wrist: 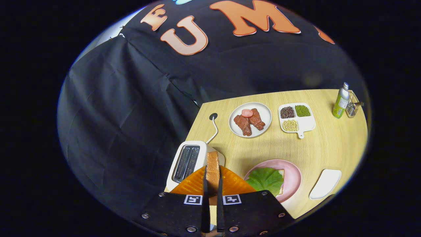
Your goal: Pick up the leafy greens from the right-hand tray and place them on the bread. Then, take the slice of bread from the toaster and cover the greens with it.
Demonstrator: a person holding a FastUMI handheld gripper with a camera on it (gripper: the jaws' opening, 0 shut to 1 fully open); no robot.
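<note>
With my gripper (212, 184) clamped on bread (212, 166) | just R of toaster (186, 161) | greens (264, 179) further R, on plate (292, 177)

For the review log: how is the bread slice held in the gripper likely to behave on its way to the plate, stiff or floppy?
The bread slice stands on edge between the gripper fingers without sagging, so it is probably fairly stiff. Only its lower part is clamped, so it might pivot if tilted. It looks light for its size and should settle easily on the leafy green on the pink plate.
</note>
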